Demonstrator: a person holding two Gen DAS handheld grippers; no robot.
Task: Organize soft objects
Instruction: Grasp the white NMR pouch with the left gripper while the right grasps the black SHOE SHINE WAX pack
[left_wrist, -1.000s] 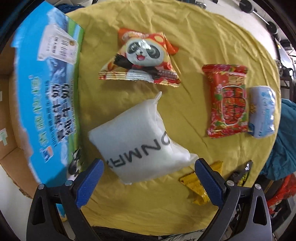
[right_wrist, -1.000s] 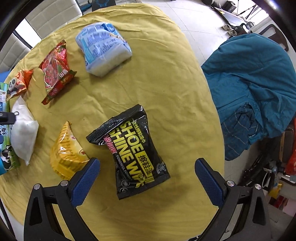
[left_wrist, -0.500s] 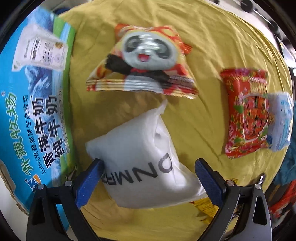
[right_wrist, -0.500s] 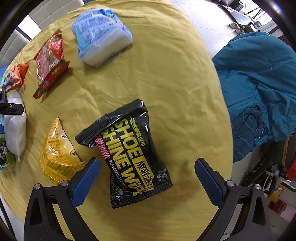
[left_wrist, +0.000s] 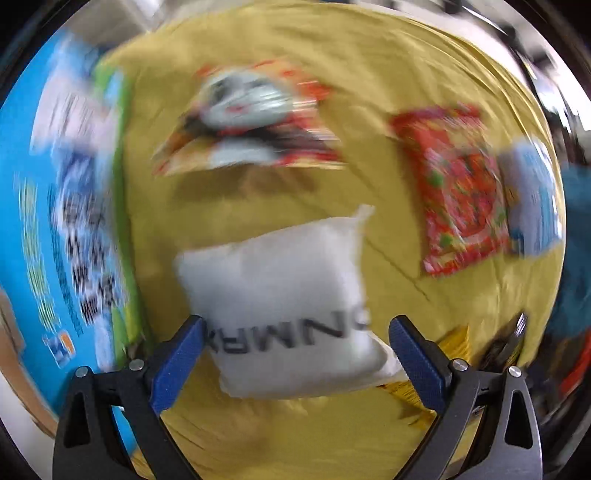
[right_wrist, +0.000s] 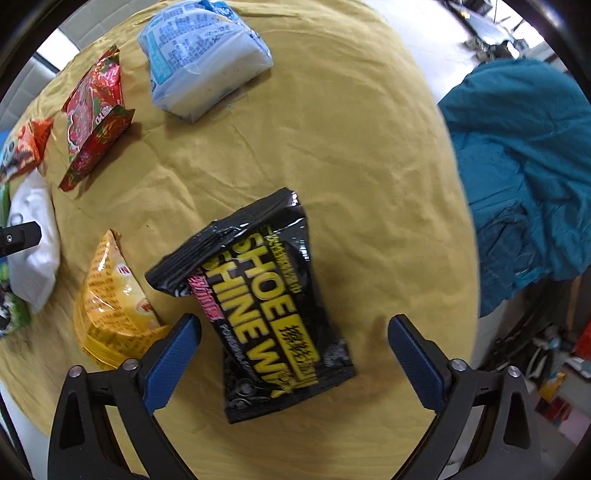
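Nothing is seen packed away yet: every soft pack is spread on the yellow-covered worktop (right_wrist: 332, 155), and the whole sorting job is judged to be still ahead. The black pack (right_wrist: 266, 306) is taken as the landmark. Just left of it the yellow pouch (right_wrist: 110, 314) is found, almost touching. Further left, the white pillow pack (right_wrist: 33, 240) is seen, with the blue carton (left_wrist: 55, 221) beyond it at the worktop's edge. Up and left of the black pack lies the red pack (right_wrist: 96, 118), past that the panda pack (right_wrist: 22, 151), and straight above it the pale blue pack (right_wrist: 203, 59). Off to the right, a teal cloth (right_wrist: 524, 166) is draped beside the worktop.

Now the grippers. The right gripper (right_wrist: 293, 343) is held over the black pack, its jaws wide but closing; the pack's lower half is framed between them, and no pad is seen pressing on it. The left gripper (left_wrist: 295, 347) is set wide around the white pillow pack; the view is badly blurred, one pad appears to brush the pack's edge, and whether it is gripped cannot be told. Two pickups are judged to be starting.
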